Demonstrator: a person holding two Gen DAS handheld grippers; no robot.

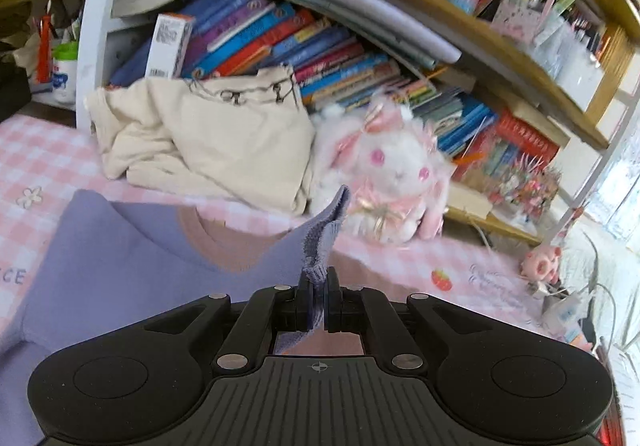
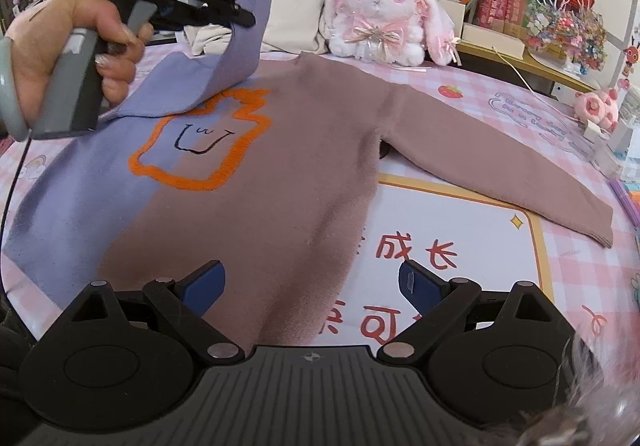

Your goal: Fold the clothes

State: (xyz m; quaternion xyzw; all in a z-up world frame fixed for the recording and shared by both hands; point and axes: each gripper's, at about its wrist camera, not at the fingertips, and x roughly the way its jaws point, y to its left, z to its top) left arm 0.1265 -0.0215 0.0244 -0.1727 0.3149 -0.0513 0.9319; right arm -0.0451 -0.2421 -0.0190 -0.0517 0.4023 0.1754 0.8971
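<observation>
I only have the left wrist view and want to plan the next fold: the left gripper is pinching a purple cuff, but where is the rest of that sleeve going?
Observer: The purple sleeve is lifted by the left gripper and folded in over the sweater chest, its cuff held off the table.
Operator: What about the other sleeve?
Observer: The brown sleeve lies flat, stretched out toward the right of the right wrist view, not yet folded.
Operator: And the right gripper?
Observer: The right gripper is open and empty above the sweater's lower part.
Operator: Anything printed on the front?
Observer: An orange outline with a small face; the sleeve covers its top left edge.
</observation>
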